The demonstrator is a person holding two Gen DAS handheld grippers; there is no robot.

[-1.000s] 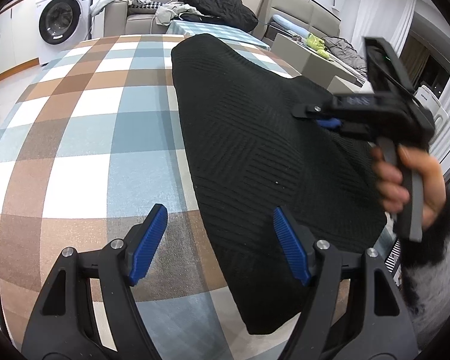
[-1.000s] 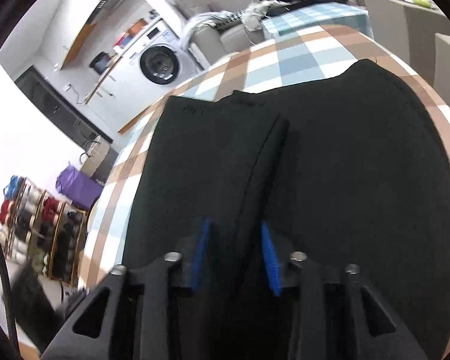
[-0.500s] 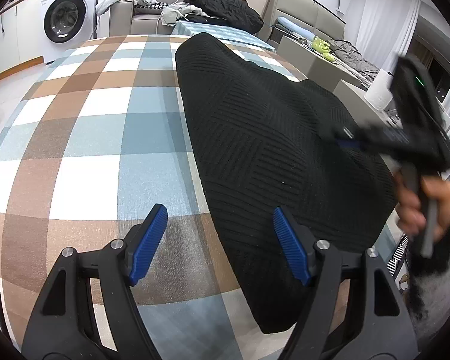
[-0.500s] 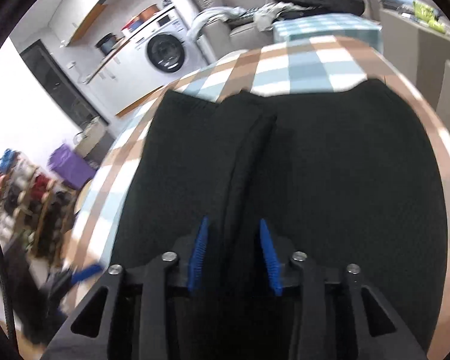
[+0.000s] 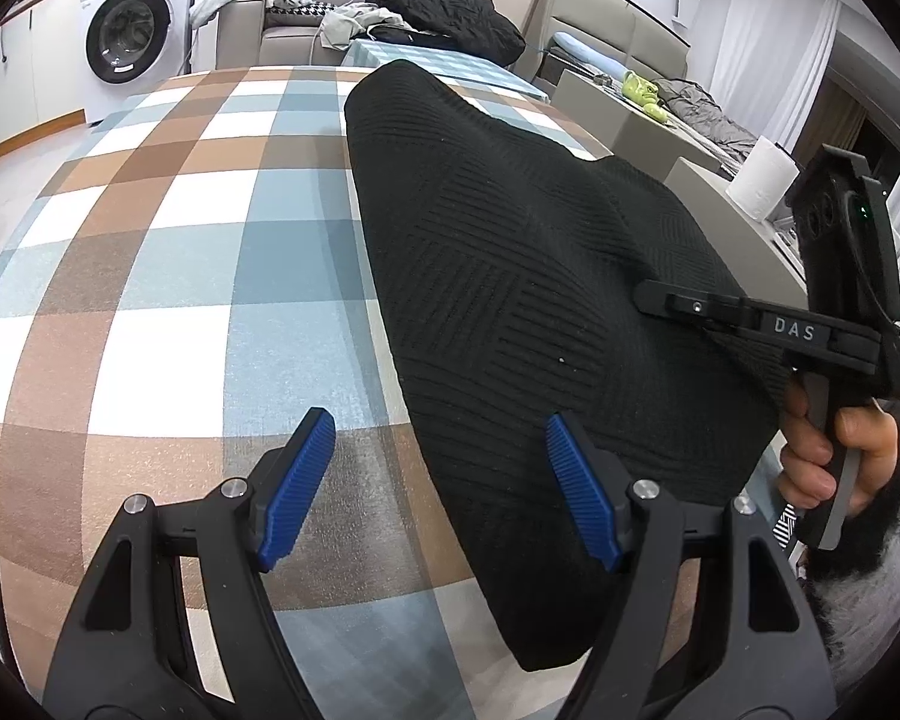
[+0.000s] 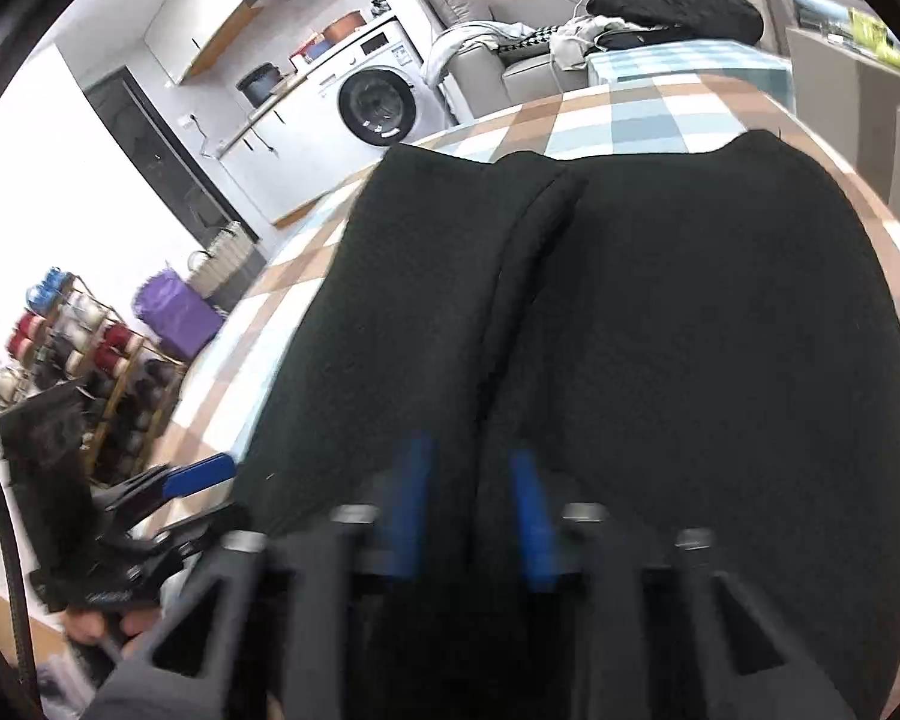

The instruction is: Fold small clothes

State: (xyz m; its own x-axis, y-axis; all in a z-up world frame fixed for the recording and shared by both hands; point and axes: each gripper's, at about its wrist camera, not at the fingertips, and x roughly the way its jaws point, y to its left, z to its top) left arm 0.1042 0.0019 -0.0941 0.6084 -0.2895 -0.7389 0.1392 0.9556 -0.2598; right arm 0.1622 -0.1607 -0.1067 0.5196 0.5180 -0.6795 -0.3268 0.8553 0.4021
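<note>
A black knit garment [image 5: 510,276] lies on the checked tablecloth [image 5: 180,252], folded into a long strip. My left gripper [image 5: 444,492] is open and empty, hovering over the garment's near left edge. My right gripper [image 6: 468,510] is shut on a raised fold of the same garment [image 6: 690,330] at its near end. In the left wrist view the right gripper [image 5: 648,294] reaches onto the garment from the right. In the right wrist view the left gripper [image 6: 204,474] shows at the lower left, beside the garment's edge.
A washing machine [image 5: 132,48] stands at the back left. A sofa with piled clothes [image 5: 450,18] stands behind the table. A paper roll [image 5: 762,177] sits on a side surface at the right. A shoe rack [image 6: 72,360] stands on the floor to the left.
My right gripper dropped, then came back onto the garment's right side, still pinching the fold. My left gripper shifted slightly and stays open.
</note>
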